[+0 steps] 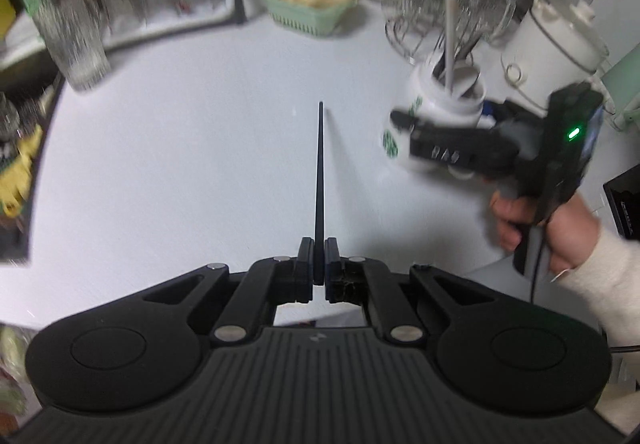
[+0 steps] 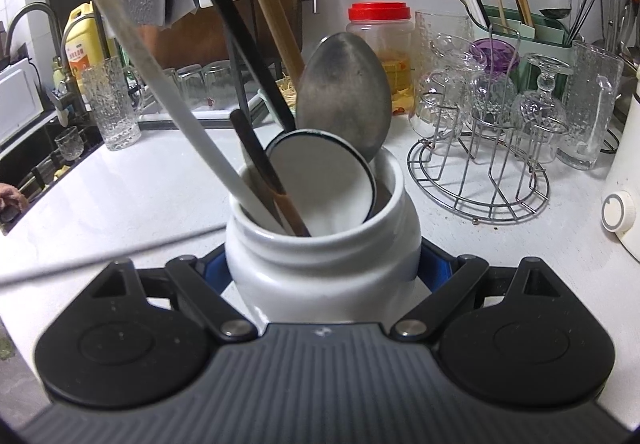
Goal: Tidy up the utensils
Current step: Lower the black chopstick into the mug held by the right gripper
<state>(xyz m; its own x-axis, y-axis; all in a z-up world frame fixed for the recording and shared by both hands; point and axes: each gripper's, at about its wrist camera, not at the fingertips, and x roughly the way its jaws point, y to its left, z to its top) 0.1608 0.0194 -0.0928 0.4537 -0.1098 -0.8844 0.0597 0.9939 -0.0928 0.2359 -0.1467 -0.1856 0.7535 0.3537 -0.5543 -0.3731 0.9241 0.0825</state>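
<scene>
Left gripper [image 1: 319, 264] pinched on black chopstick [image 1: 320, 179], held near butt end; tip pointed forward over bare middle of counter [image 1: 180, 147], apparently clear of it. Jar [image 1: 436, 111] seen toward counter's right edge, clamped by right gripper [image 1: 440, 147].

Right view: right gripper [image 2: 324, 264] closed around white jar [image 2: 320, 268] below neck. Mouth crowded: spoon [image 2: 344, 91], round-headed utensil [image 2: 320, 175], several handles. Judged best: chopstick tip aimed at free gap beside white handle [image 2: 160, 75], lowered steeply, jar kept steady.
</scene>
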